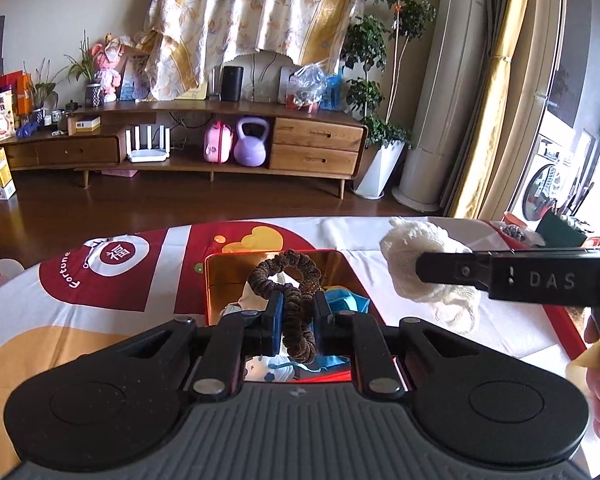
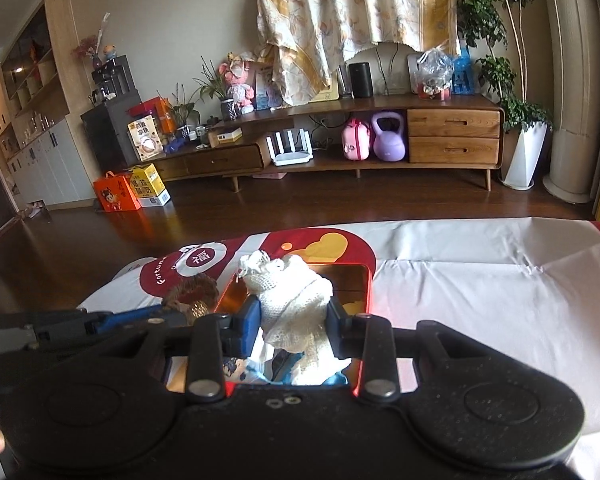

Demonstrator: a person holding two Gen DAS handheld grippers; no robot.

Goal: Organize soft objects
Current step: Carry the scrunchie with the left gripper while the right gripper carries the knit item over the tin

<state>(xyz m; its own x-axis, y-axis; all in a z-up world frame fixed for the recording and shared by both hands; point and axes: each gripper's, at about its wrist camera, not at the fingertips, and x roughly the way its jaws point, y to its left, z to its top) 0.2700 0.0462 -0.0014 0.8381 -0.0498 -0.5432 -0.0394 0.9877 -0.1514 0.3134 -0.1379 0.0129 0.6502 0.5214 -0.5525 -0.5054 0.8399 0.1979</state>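
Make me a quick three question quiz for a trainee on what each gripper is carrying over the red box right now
1. True or false: the left gripper is shut on a brown scrunchie.
2. What does the right gripper hold? A) a purple kettlebell B) a white knitted cloth C) a blue sock
3. Fill in: under both grippers stands an open ____ box with soft things already in it.

Key: 1 true. 2 B. 3 red; it stands on the table's printed cover, and blue and white fabric shows inside it between the fingers.
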